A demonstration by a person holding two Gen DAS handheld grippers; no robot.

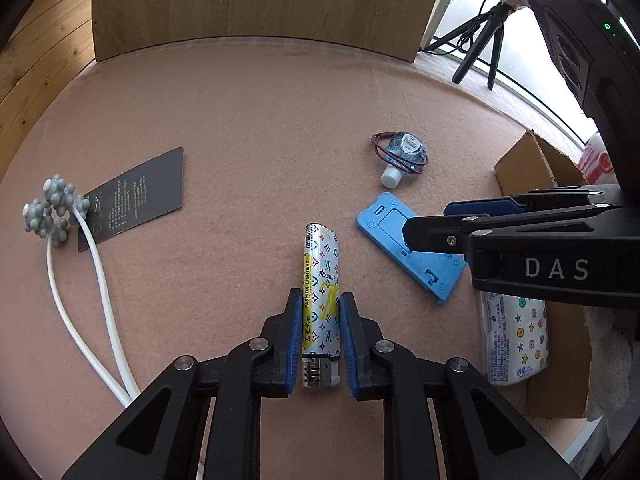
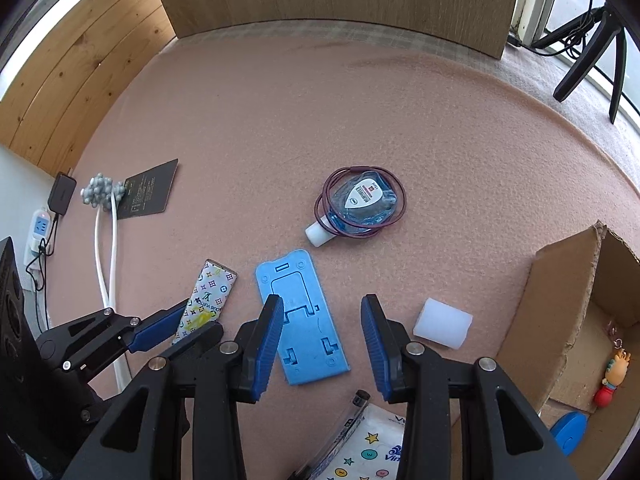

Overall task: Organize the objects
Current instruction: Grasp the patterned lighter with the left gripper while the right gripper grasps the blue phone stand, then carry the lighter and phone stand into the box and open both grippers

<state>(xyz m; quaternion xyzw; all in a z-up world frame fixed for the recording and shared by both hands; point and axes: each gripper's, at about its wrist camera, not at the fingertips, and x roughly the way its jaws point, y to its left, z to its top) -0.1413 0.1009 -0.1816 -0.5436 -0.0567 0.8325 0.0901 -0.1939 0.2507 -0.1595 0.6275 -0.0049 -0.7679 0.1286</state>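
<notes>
Pointing steeply down at the pink felt mat [image 1: 248,128], the left gripper [image 1: 320,336] straddles a patterned lighter [image 1: 320,300] that lies lengthwise, its metal head toward the camera. Both blue pads [image 1: 294,340] sit right against the lighter's sides, pressing on it as far as this view shows. To the right, the right gripper [image 1: 430,226] reaches in over a blue plastic stand [image 1: 400,240] lying flat. Beyond that lies a small blue bottle [image 1: 402,156] with a white cap, looped in purple cord. At left, a black card [image 1: 136,196] lies under a grey beaded cluster [image 1: 54,208] on two white cords. A tissue packet [image 1: 516,340] rests by a cardboard box [image 1: 528,164].

From the right wrist, the right gripper [image 2: 322,344] stands partly open above the blue plastic stand [image 2: 300,312], gripping nothing; its left pad [image 2: 266,344] overlaps the stand's edge (contact cannot be judged). The left gripper [image 2: 182,330] appears at lower left, around the lighter [image 2: 208,300]. A white foam block [image 2: 442,322] lies just right of the right finger, near the cardboard box [image 2: 560,300], which holds a small figurine [image 2: 612,376]. The blue bottle [image 2: 360,204] lies farther up the mat.
</notes>
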